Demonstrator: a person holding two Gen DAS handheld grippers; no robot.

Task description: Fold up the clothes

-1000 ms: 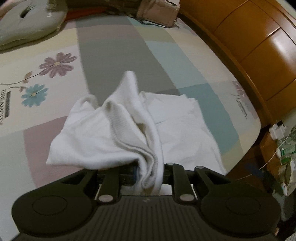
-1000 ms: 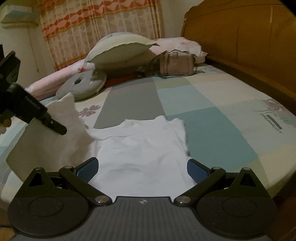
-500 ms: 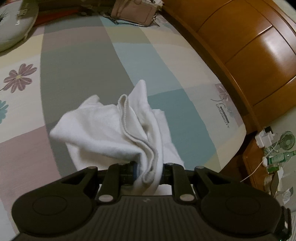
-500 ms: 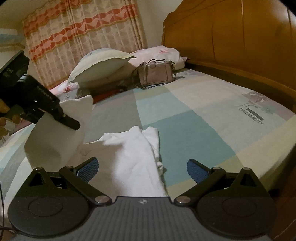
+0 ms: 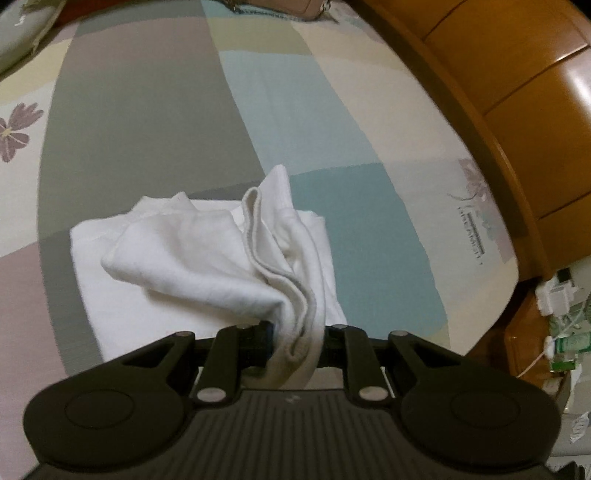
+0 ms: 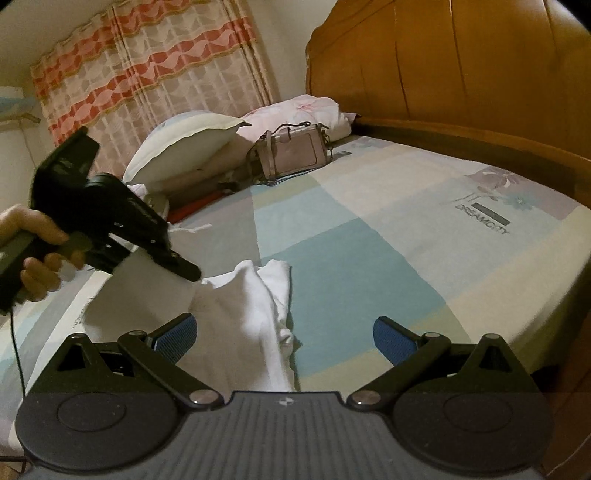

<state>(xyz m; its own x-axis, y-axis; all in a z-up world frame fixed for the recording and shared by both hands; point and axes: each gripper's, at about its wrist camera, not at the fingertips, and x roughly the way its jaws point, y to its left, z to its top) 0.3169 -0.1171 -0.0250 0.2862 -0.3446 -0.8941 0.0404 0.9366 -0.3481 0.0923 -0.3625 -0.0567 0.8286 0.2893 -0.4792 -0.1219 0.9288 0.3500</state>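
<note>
The left gripper's fingertips (image 5: 295,334) are buried in bunched white garment (image 5: 207,258). The handbag (image 5: 275,5) is cut off by the frame's top edge (only its base shows). Items on the nightstand (image 5: 535,332), beyond the bed's corner, are too small to identify.

One white garment (image 5: 207,254) lies bunched on one patchwork bedsheet (image 6: 369,206) in front of one wooden headboard (image 6: 461,62); two handheld grippers are in view, the left gripper (image 5: 297,332) and the right gripper (image 6: 284,330), with one hand (image 6: 35,258) showing; two pillows, one white pillow (image 6: 181,144) and one pink floral pillow (image 6: 303,110), flank one handbag (image 6: 291,153) below one striped curtain (image 6: 147,74)
</note>
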